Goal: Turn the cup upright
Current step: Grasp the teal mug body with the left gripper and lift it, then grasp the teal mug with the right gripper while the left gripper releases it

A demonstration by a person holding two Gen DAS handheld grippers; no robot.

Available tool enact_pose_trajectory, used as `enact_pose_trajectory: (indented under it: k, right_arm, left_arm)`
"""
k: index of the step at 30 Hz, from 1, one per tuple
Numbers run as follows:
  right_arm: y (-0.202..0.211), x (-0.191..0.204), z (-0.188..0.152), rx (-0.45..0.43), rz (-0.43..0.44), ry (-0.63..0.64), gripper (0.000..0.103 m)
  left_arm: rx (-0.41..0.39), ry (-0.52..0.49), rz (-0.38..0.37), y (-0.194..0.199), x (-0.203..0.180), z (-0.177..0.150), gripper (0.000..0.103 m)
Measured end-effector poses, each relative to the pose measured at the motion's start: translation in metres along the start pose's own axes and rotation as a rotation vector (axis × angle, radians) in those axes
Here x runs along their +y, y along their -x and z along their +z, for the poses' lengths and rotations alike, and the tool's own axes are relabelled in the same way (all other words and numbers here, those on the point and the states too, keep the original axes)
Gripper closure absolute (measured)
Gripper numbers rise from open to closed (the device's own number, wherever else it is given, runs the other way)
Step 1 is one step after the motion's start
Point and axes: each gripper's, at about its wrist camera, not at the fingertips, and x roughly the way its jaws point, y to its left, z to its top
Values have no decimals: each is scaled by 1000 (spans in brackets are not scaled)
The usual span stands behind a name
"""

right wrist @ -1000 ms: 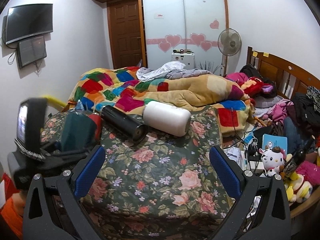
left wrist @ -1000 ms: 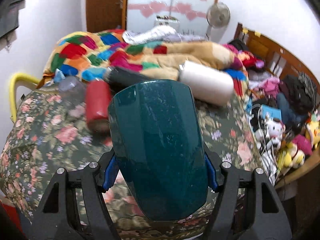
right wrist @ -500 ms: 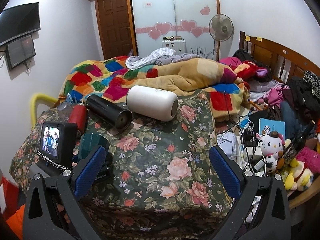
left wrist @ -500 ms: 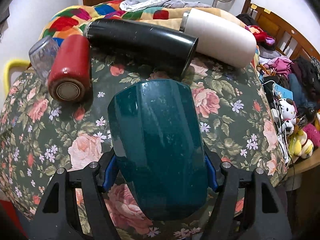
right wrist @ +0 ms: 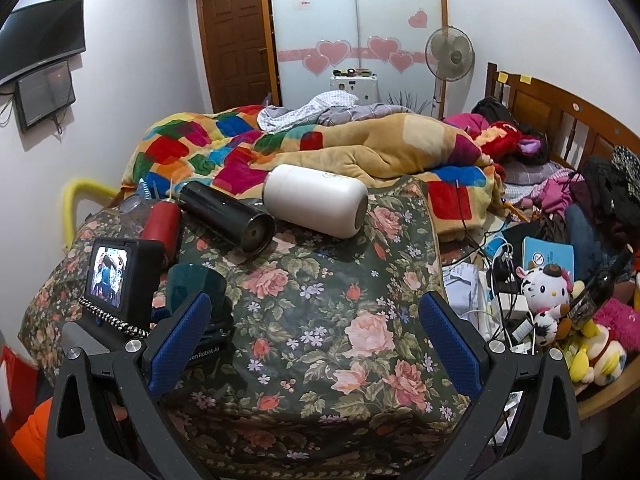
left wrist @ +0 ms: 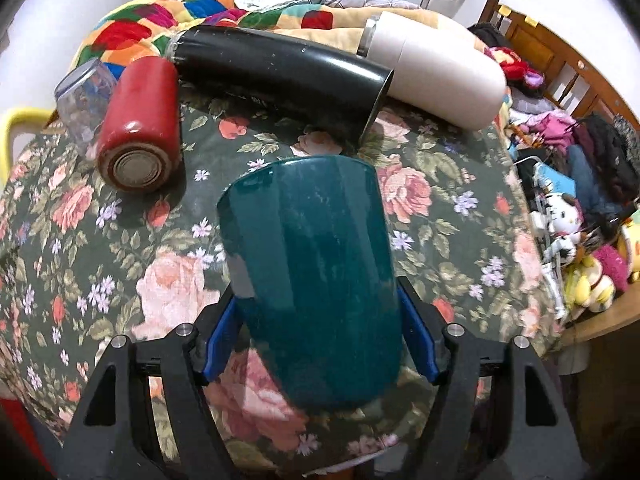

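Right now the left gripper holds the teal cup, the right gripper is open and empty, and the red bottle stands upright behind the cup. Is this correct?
Not quite: the red bottle lies on its side, as the left wrist view shows. The rest holds: the left gripper grips the teal cup, and the right gripper is open and empty.

Left wrist view: close, angled down over the floral-cloth counter toward the bed. Right wrist view: farther back and more level, facing the wardrobe. Both views share the lying black flask, the white bottle and the quilt.
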Motion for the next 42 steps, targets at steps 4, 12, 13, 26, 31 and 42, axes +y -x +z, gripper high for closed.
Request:
enact_pose_trajectory:
  k: [4,12,13,26,31,42]
  right_arm:
    - [6,9,2,-15,5,19,0]
    - [7,32,2,-21,29,69,0]
    - [4,36,2,-13,32,76,0]
    - [-82,84,-1,201,162,119,3]
    - [-116,98,-5,309,215,129,12]
    - [-166,103,-10,461,246,84,28]
  left_arm:
    - [-29,43,-53,27,11,-8,31]
    - [-199,47,146,98,58,-28,20]
    - [-209,46,172,104,65,-31,20]
    - [-264,164,312,135,135,-62,20]
    - [-267,159,299,132,134,-67,20]
    - [-282,124,293,130,118,-64,20]
